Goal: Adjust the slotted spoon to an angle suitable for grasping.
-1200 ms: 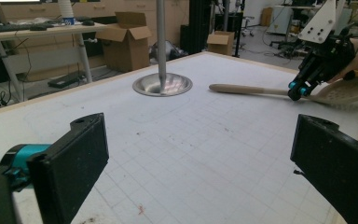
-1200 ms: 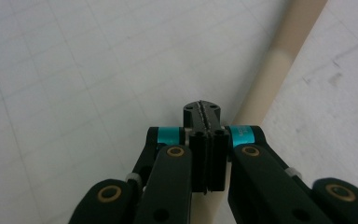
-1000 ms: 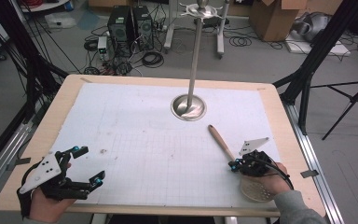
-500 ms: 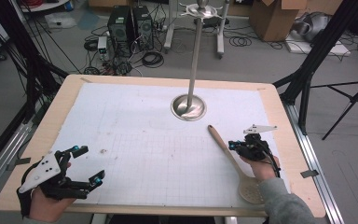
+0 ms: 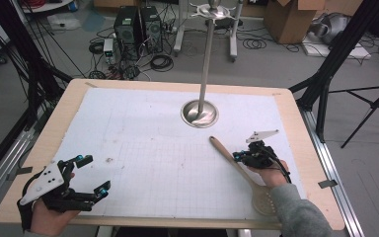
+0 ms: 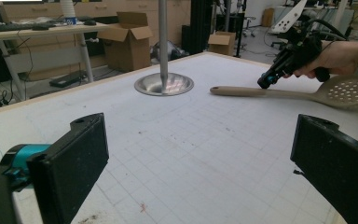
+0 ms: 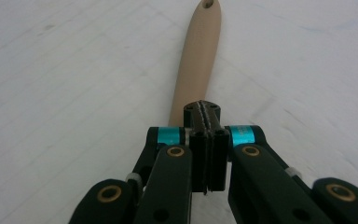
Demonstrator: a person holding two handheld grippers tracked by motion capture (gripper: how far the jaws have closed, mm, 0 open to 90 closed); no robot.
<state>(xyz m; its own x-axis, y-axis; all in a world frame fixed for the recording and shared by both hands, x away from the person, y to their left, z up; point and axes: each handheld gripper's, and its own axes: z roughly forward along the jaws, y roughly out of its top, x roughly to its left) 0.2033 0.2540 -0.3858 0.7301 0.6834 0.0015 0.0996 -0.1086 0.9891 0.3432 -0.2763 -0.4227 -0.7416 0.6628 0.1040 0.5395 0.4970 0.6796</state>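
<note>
Right gripper (image 7: 205, 109) closed, empty, over slotted spoon (image 7: 196, 60) handle.

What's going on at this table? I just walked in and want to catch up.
A person holds a claw in each hand. The right claw is shut with nothing between its jaws, its tip right over the handle of a slotted wooden spoon lying flat on the white mat. The left claw waits open at the near left corner. A metal stand rises mid-table.
</note>
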